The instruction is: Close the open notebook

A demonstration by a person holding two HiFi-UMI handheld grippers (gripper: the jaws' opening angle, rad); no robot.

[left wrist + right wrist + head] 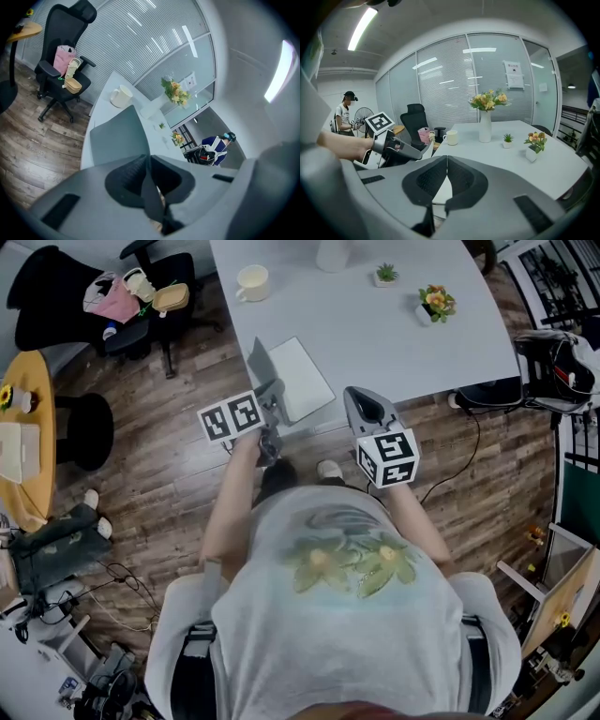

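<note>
The notebook lies open near the front edge of the white table, its white page flat. Its grey cover stands raised at the left, tilted up over the page. My left gripper is shut on that cover's lower edge; in the left gripper view the grey cover rises from between the closed jaws. My right gripper hovers just right of the notebook, shut with nothing in it. The right gripper view shows its jaws meeting, and the left gripper to the left holding the cover.
A white mug, a vase and two small potted plants stand farther back on the table. An office chair with bags is at the left, a round wooden table beyond it. A person stands far off.
</note>
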